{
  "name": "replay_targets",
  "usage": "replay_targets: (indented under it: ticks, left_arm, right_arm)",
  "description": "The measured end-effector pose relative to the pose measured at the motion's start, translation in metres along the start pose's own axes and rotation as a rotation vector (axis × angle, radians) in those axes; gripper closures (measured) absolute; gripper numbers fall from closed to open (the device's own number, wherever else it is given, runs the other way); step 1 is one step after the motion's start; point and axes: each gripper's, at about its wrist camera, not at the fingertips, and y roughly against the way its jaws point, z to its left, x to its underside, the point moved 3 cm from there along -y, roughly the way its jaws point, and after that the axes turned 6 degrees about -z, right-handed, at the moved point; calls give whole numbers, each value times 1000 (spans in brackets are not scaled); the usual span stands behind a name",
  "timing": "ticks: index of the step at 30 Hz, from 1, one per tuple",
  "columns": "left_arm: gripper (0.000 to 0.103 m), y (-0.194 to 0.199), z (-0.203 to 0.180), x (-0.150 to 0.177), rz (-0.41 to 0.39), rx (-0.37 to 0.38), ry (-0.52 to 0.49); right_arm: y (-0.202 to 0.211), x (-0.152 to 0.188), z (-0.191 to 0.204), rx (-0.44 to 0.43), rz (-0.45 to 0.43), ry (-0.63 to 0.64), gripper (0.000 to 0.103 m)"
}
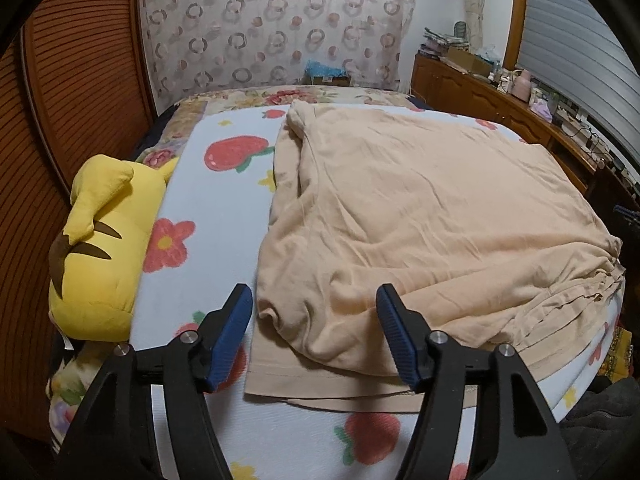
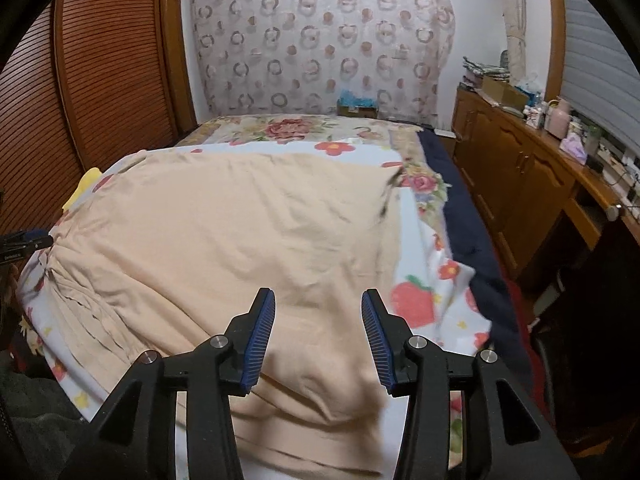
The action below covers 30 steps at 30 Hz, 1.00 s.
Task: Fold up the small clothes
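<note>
A beige garment (image 1: pixel 420 208) lies spread over the middle of the bed (image 2: pixel 460 208), on a white blanket (image 1: pixel 224 216) printed with strawberries and red flowers. Its near edge is doubled over into a soft, rumpled fold, and a flat hem sticks out from under that fold toward the near side. In the left wrist view the left tool (image 1: pixel 316 334) hangs over the garment's near left corner, its blue pads (image 1: pixel 230 336) apart, one over the blanket and the other over the cloth; nothing is pinched between them. In the right wrist view the right tool (image 2: pixel 318 340) hangs over the near right part of the garment with a narrower gap, its pads (image 2: pixel 260 340) likewise apart and clear of the fabric, which looks blurred just below them. The garment's gathered edge bunches at the near left in that view, close to where the left tool (image 2: pixel 24 244) shows at the frame's edge. A yellow plush toy (image 1: pixel 100 240) lies at the left side of the bed, touching the blanket. A patterned curtain (image 2: pixel 320 40) hangs on the far wall, a slatted wooden door (image 1: pixel 80 80) stands to the left, and a wooden cabinet (image 2: pixel 520 184) with clutter on top runs along the right.
</note>
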Motion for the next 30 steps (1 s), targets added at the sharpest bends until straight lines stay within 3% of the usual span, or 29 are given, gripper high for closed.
replay_targets:
  ticks: [7, 18, 30]
  left_arm:
    - [38, -4, 2, 4, 14, -6, 15]
    - [37, -12, 6, 12, 33, -1, 44]
    - [37, -11, 8, 11, 24, 10, 57]
  right_arm:
    - [-27, 10, -9, -35, 37, -24, 56]
    - [-44, 9, -13, 56, 70, 9, 55]
    - [-46, 19, -8, 73, 39, 20, 36]
